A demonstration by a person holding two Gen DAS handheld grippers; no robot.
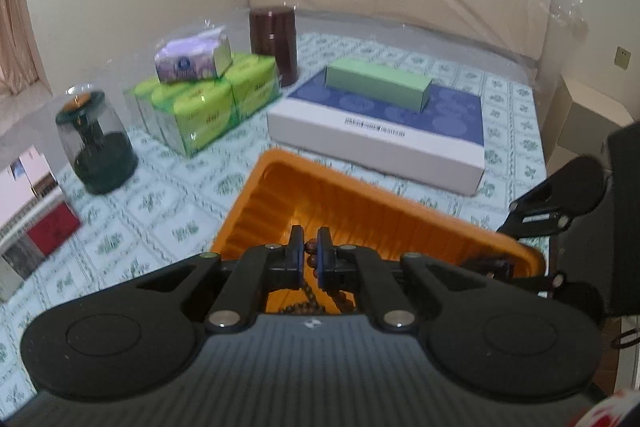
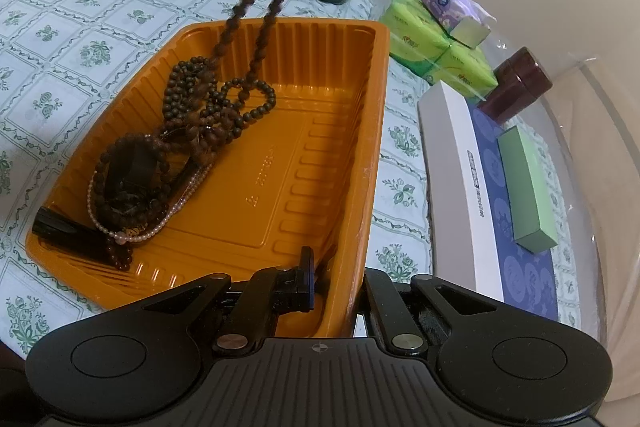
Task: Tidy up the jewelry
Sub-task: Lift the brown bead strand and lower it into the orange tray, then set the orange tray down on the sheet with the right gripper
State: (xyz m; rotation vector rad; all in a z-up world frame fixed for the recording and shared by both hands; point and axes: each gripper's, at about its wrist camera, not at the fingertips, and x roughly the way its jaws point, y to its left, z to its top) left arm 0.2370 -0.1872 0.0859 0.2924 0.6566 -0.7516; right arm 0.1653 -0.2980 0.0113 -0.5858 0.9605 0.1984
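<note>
Left gripper (image 1: 309, 247) clamped on brown bead strand (image 2: 224, 39) above orange tray (image 2: 376, 131) of bracelets.

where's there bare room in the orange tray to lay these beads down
The orange tray is bare along its middle floor and the side nearest the white and blue box. It is crowded along the opposite side, where the pile of bead strands and a pearl strand lie. The right gripper clamps the near rim there. The left gripper holds the brown bead string above the pile.
</note>
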